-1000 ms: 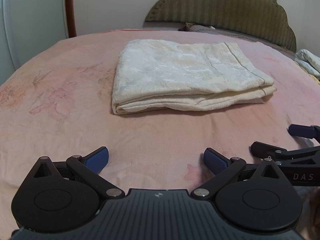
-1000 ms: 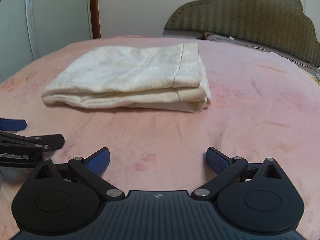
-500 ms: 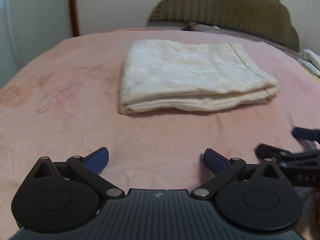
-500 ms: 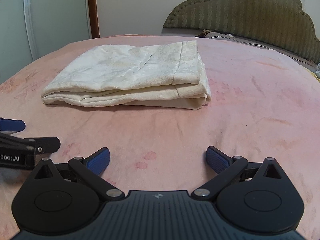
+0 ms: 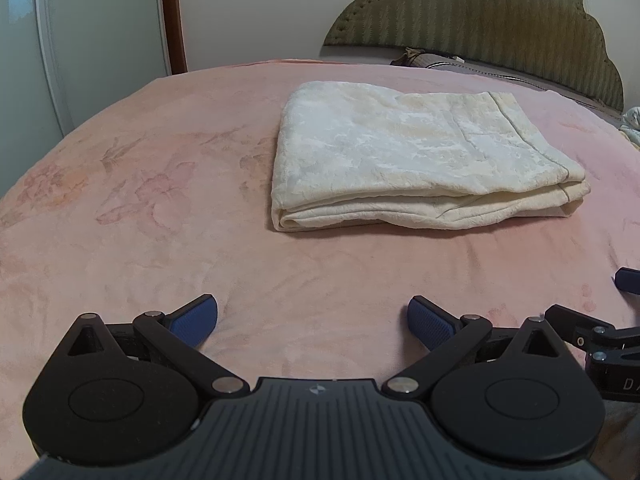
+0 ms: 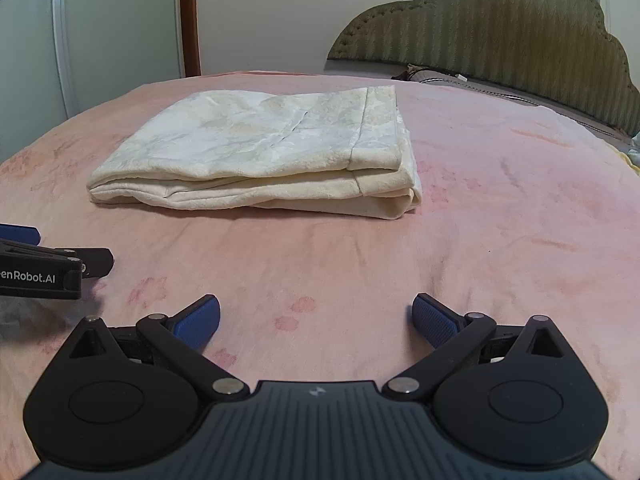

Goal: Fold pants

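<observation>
Pink bedspread (image 5: 160,240), plush, with faint floral prints and a few darker reddish blotches near the front; covers the whole bed. Headboard (image 6: 500,28), olive-green, padded, scalloped top edge with stud trim, at the far right end. Grey pillow (image 6: 452,78) lying at its foot. Wardrobe door (image 6: 116,28), pale, flower decals near the top. Brown wooden post (image 6: 190,16) beside it. Cream wall (image 6: 264,16) with a socket plate. Pale bundle (image 5: 632,120) at the far right edge, possibly more cloth.
</observation>
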